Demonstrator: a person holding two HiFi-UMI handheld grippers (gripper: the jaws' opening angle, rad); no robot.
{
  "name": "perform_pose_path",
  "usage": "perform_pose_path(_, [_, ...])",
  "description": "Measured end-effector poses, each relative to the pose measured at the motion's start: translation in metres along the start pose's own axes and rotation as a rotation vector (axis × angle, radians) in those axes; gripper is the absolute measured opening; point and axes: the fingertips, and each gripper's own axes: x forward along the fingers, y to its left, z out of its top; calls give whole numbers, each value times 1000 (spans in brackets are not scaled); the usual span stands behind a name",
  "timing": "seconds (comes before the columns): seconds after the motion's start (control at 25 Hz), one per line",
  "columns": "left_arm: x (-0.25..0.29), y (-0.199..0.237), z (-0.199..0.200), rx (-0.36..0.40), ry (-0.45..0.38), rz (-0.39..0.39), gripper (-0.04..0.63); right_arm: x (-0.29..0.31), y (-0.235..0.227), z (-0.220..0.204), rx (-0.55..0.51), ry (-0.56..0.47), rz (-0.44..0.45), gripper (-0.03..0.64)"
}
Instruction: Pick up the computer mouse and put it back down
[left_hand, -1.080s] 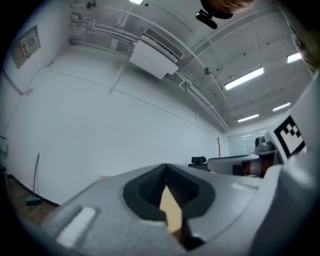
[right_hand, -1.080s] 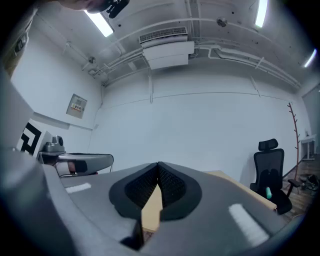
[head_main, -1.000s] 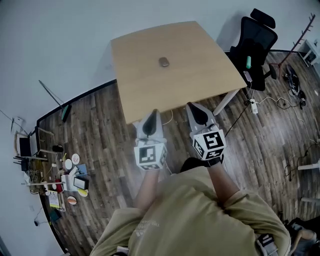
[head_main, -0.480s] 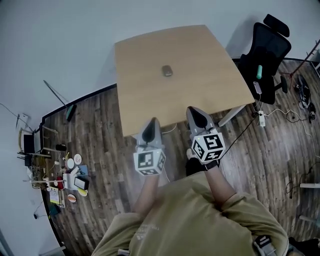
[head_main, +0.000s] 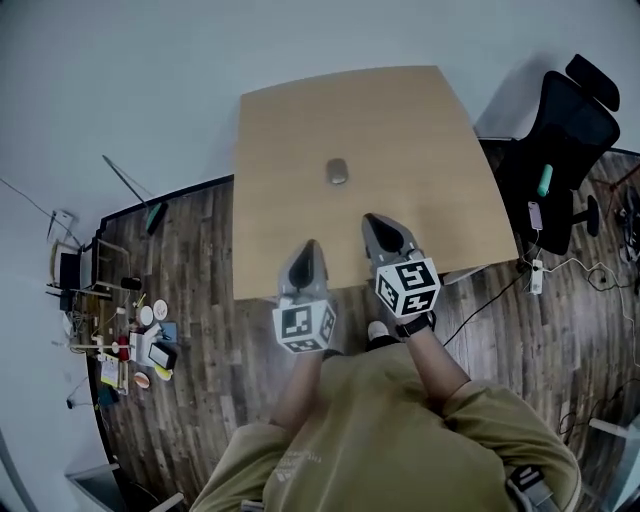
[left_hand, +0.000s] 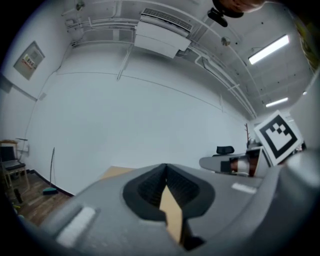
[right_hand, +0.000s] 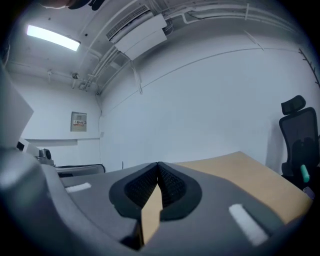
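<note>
Both claws are pressed together with nothing between them. I see my left gripper and right gripper side by side at the near edge of the wooden table. Farther in, the grey computer mouse lies mid-table, well apart from both.

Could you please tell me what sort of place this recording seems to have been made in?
Probably an office or lab workroom: a plain wooden table with a computer mouse on it, a black office chair beside it, and a power strip lying on the plank floor.
</note>
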Motion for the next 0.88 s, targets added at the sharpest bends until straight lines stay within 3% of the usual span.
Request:
perform_pose_path(0.16, [27, 3, -19, 7, 49, 15, 2, 29, -20, -20, 42, 61, 32, 5])
perform_pose_path(0.48, [91, 47, -59, -9, 143, 33, 2, 105, -41, -68, 29, 217, 55, 5])
perform_pose_path(0.88, [203, 111, -95, -26, 243, -99, 2, 215, -87, -114, 19, 381, -50, 16])
